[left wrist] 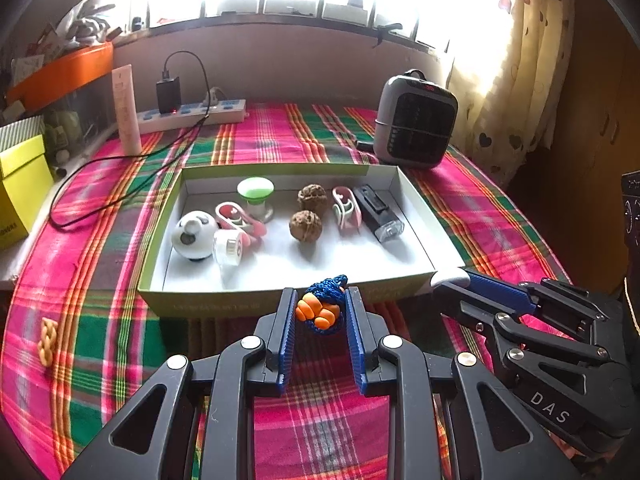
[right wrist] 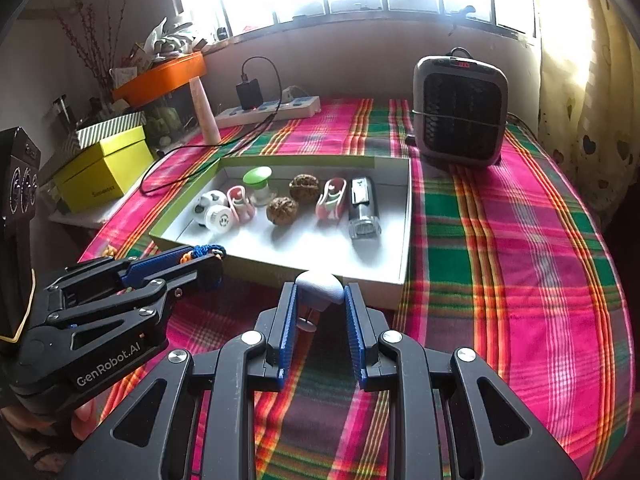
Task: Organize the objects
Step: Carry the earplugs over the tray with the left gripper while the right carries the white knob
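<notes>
Left tongs grip orange-blue knot; braided charm only there

A grey heater stands upper right on the plaid tablecloth; a power strip and yellow box sit at left.

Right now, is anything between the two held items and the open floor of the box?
Only the box's near wall. Beyond it, bare floor lies ahead of the left gripper's orange-and-blue knot and the right gripper's white piece.
</notes>
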